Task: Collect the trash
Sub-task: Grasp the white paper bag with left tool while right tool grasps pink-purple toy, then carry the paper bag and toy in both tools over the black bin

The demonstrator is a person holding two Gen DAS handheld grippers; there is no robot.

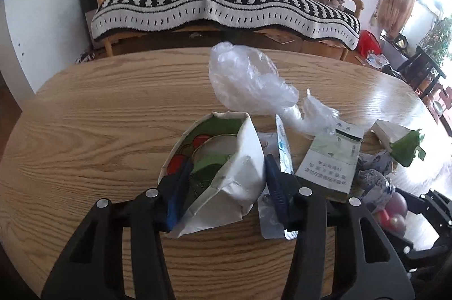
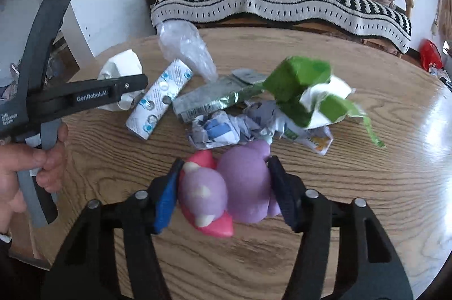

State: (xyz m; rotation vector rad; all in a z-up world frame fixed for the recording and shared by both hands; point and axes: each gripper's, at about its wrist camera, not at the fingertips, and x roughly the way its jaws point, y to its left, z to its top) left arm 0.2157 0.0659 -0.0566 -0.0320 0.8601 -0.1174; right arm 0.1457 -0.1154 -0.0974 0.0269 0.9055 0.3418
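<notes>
My left gripper (image 1: pixel 223 181) is shut on a folded paper box (image 1: pixel 226 164), white outside with a green and red print inside, at table level. My right gripper (image 2: pixel 223 181) is shut on a purple and pink soft toy (image 2: pixel 226 187) just above the wood. Trash lies ahead of it: a blister pack (image 2: pixel 161 99), a crumpled clear plastic bag (image 2: pixel 186 46), a flattened cigarette pack (image 2: pixel 209 99), crumpled printed paper (image 2: pixel 226 130) and a torn green carton (image 2: pixel 305 85). The left gripper's body (image 2: pixel 84 96) shows at the left of the right wrist view.
The round wooden table (image 1: pixel 113 102) carries everything. Behind it stands a sofa with a black and white striped cover (image 1: pixel 226 3). A white cabinet (image 2: pixel 104 6) stands at the back left. A red bag (image 1: pixel 367 43) lies on the floor at the right.
</notes>
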